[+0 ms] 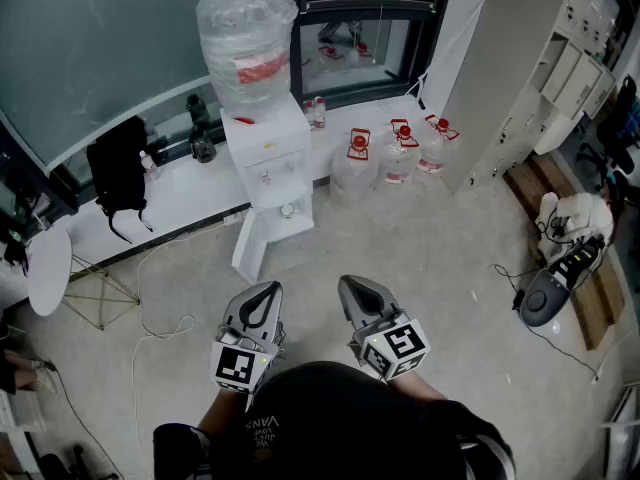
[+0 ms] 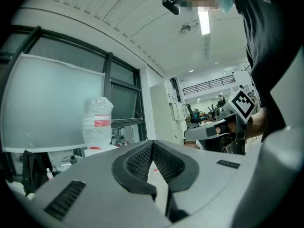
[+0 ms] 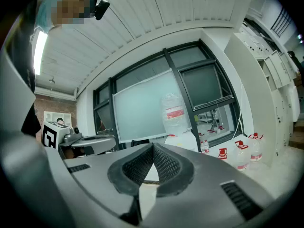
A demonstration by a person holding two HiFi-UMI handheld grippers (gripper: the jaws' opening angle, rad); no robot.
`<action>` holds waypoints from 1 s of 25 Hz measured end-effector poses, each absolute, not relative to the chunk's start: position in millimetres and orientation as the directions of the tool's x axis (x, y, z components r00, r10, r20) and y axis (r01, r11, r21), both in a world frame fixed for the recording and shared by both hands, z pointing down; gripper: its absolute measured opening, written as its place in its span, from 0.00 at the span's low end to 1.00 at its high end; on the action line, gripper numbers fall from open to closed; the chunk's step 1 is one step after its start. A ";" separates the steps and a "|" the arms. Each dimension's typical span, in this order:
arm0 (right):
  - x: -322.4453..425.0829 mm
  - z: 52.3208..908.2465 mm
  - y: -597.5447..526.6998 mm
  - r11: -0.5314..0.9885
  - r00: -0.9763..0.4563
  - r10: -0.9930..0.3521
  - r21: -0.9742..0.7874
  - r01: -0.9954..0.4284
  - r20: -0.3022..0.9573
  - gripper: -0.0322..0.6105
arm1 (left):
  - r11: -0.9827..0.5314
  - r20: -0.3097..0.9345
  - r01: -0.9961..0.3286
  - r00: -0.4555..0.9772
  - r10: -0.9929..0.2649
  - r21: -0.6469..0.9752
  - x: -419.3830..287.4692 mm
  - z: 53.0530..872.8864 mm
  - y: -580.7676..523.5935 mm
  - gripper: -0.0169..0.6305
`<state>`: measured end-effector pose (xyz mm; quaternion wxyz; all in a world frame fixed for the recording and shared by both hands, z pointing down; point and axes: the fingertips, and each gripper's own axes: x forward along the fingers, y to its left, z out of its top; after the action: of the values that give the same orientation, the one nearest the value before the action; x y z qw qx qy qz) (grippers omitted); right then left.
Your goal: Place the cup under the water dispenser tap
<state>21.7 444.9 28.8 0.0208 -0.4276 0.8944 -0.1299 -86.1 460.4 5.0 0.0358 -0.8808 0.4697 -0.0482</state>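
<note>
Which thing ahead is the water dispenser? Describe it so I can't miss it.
Follow the white ledge under the big window. The water dispenser stands against it, between a black backpack on the left and red-capped jugs on the right. It alone is a white cabinet topped by a plastic-wrapped bottle with a red label.

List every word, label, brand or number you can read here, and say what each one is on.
"VANS": upside down on the person's black shirt, head view; the finer print beside it is unreadable.
Red label on the dispenser's water bottle: blurred, unreadable.
Red labels on the floor jugs: too small to read.
Square markers on the left tool and right tool: patterns only, no words.
</note>
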 end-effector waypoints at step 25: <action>-70.6 50.2 326.8 0.458 -0.492 -0.868 -0.282 -0.843 0.062 0.12 | -0.688 0.082 -0.718 0.683 -0.726 -0.101 -186.8 46.0 329.7 0.05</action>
<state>-70.6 326.8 50.2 0.0451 -0.5020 0.8525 -0.1386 -186.8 329.7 46.0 0.0305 -0.9169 0.3937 -0.0579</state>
